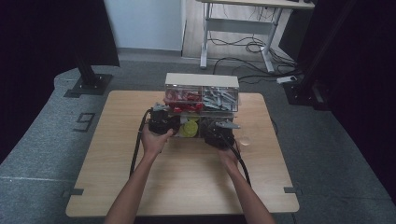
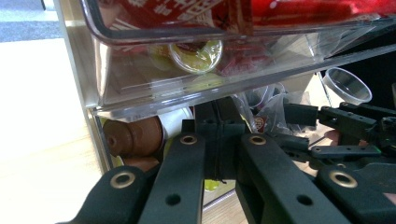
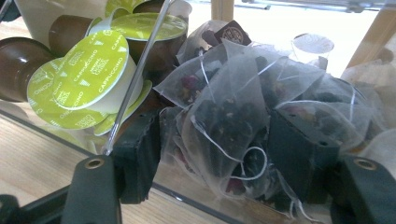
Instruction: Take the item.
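Left gripper [image 2: 218, 140]: my jaws fully closed, steadying the front edge of the clear drawer [image 2: 154, 91]. Right gripper [image 3: 212, 158]: my jaws part-open astride a mesh tea bag [image 3: 233, 121] in the drawer's right compartment, pads not yet pressing; gripping and lifting out remain, I judge.
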A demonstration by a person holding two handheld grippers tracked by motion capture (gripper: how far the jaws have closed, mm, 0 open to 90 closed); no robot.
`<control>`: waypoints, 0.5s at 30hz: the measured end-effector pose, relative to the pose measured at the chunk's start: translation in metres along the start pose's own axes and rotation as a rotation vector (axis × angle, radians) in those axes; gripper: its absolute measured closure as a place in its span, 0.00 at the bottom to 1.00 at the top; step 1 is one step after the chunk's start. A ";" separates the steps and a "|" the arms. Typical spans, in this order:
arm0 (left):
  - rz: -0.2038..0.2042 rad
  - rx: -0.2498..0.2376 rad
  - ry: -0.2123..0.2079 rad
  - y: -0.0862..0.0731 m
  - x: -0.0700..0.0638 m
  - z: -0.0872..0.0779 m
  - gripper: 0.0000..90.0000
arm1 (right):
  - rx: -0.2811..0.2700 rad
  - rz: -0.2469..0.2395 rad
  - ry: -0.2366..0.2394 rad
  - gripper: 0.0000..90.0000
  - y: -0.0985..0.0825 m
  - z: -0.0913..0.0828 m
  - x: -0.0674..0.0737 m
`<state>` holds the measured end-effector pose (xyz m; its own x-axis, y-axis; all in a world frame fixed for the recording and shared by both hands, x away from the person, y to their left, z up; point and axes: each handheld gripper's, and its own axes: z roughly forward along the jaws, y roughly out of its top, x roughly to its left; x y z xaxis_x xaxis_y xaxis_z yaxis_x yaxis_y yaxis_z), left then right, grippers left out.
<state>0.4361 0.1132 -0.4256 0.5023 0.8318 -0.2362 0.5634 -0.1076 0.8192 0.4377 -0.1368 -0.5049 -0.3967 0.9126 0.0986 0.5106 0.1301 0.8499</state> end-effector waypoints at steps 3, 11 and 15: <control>-0.001 0.000 -0.002 0.000 0.000 0.000 1.00 | 0.005 -0.004 -0.017 0.37 0.001 0.002 0.002; -0.004 -0.004 -0.005 0.000 0.001 -0.001 1.00 | 0.022 -0.021 -0.068 0.42 0.003 0.009 0.007; -0.006 -0.006 -0.008 -0.001 0.001 -0.001 1.00 | 0.032 -0.055 -0.084 0.52 0.003 0.010 0.007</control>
<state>0.4353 0.1151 -0.4259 0.5042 0.8280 -0.2456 0.5625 -0.0990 0.8209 0.4436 -0.1264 -0.5071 -0.3602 0.9328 0.0076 0.5142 0.1918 0.8359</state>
